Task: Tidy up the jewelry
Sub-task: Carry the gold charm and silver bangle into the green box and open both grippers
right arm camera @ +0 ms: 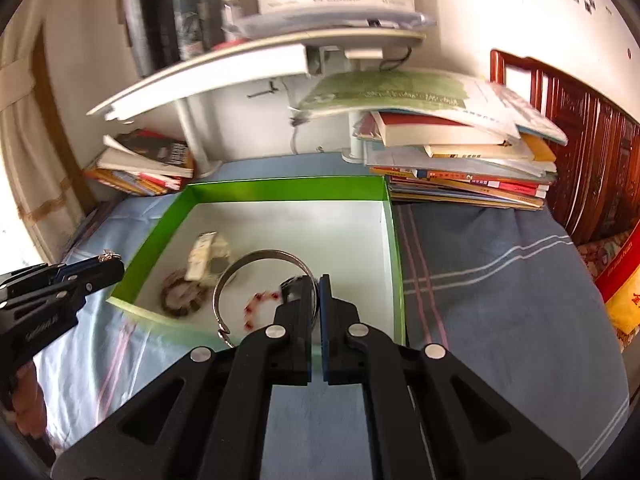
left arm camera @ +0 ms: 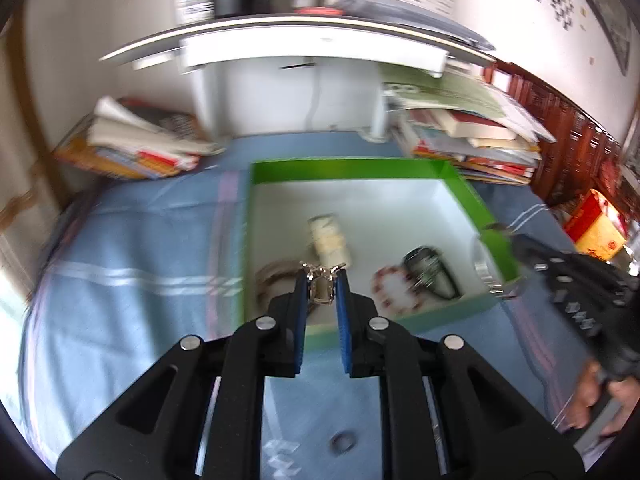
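In the left wrist view, the left claw (left arm camera: 322, 276) is nearly closed on a small silver clasp piece (left arm camera: 320, 280) pinched between its blue pads, held over the near edge of a green box (left arm camera: 344, 169) with a white floor. The box sits on a blue striped cloth (left arm camera: 132, 248). Inside it lie a cream bracelet (left arm camera: 330, 240), a brownish bracelet (left arm camera: 274, 276) partly behind the claw, a red-and-white bead bracelet (left arm camera: 394, 290) and a dark metal piece (left arm camera: 430, 270) (blurred, so its kind is hard to tell). At the right, the right claw (left arm camera: 502, 230) comes in over the box wall with a silver bangle (left arm camera: 486, 270) hanging from it, and a hand (left arm camera: 600, 400) grips its handle. A small dark ring (left arm camera: 343, 442) lies on the cloth near the bottom. Stacks of books (left arm camera: 472, 140) flank a white shelf leg behind. In the right wrist view, the right claw (right arm camera: 316, 284) is shut tight on the silver bangle (right arm camera: 256, 258), which arcs out to the left above the box floor. Below it the cream bracelet (right arm camera: 208, 256), the brownish bracelet (right arm camera: 182, 296) and the red bead bracelet (right arm camera: 260, 306) rest in the green box (right arm camera: 288, 188). The left claw (right arm camera: 114, 260) shows at the left edge with the clasp piece (right arm camera: 107, 256) at its tip, just outside the box wall.
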{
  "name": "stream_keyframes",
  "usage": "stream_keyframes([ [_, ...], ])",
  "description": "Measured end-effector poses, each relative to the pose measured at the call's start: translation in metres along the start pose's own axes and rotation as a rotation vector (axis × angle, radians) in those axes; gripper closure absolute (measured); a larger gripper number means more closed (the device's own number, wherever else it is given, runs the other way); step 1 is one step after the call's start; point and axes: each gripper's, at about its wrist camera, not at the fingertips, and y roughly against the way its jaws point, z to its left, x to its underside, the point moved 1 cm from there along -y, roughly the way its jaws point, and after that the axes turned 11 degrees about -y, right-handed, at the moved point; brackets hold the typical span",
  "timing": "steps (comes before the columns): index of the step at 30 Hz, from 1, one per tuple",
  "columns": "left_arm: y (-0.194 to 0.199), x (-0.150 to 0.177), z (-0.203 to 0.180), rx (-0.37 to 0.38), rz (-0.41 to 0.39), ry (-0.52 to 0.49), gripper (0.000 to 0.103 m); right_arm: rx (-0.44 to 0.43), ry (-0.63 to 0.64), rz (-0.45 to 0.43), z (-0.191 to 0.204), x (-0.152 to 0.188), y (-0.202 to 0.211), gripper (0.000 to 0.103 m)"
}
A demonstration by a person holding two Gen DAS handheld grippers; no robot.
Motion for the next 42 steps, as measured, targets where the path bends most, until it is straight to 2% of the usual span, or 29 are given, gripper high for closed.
stream_keyframes([
  [3, -0.027, -0.011, -0.014, 0.016, 0.036, -0.034, 0.089, 0.037, -0.01, 0.043, -0.002, -0.001, -0.03, 0.099],
  [7, -0.061, -0.015, -0.021, 0.005, 0.07, -0.041, 0.089, 0.054, -0.021, 0.071, -0.006, 0.004, -0.046, 0.099],
  [23, -0.089, -0.015, -0.015, -0.01, 0.108, -0.025, 0.089, 0.071, -0.033, 0.085, -0.007, -0.001, -0.069, 0.099],
  [25, -0.09, -0.014, -0.014, -0.009, 0.109, -0.022, 0.089, 0.065, -0.032, 0.083, -0.006, -0.001, -0.068, 0.095],
  [26, -0.09, -0.014, -0.013, -0.011, 0.102, -0.017, 0.084, 0.063, -0.036, 0.078, -0.007, -0.001, -0.066, 0.091],
  [27, -0.088, -0.014, -0.012, -0.013, 0.098, -0.012, 0.078, 0.059, -0.038, 0.065, -0.007, -0.002, -0.061, 0.08],
  [28, -0.086, -0.015, -0.011, -0.011, 0.09, -0.009, 0.066, 0.056, -0.039, 0.051, -0.008, -0.002, -0.055, 0.072],
  [29, -0.082, -0.015, -0.01, -0.013, 0.081, -0.008, 0.062, 0.054, -0.038, 0.037, -0.008, -0.002, -0.048, 0.072],
  [34, -0.037, -0.005, 0.0, -0.068, 0.026, -0.006, 0.06, -0.021, -0.021, -0.002, -0.005, 0.017, 0.012, 0.072],
  [35, -0.028, 0.0, 0.003, -0.086, 0.024, -0.007, 0.055, -0.032, -0.005, 0.011, -0.003, 0.029, 0.021, 0.071],
  [37, -0.008, 0.021, 0.01, -0.137, 0.043, 0.001, 0.051, -0.054, 0.023, 0.077, 0.001, 0.053, 0.026, 0.07],
  [38, -0.003, 0.03, 0.013, -0.14, 0.053, 0.006, 0.051, -0.074, 0.033, 0.132, 0.003, 0.07, 0.024, 0.07],
  [42, -0.001, 0.08, 0.01, -0.081, 0.159, 0.002, 0.051, -0.113, 0.054, 0.268, 0.009, 0.11, 0.016, 0.07],
])
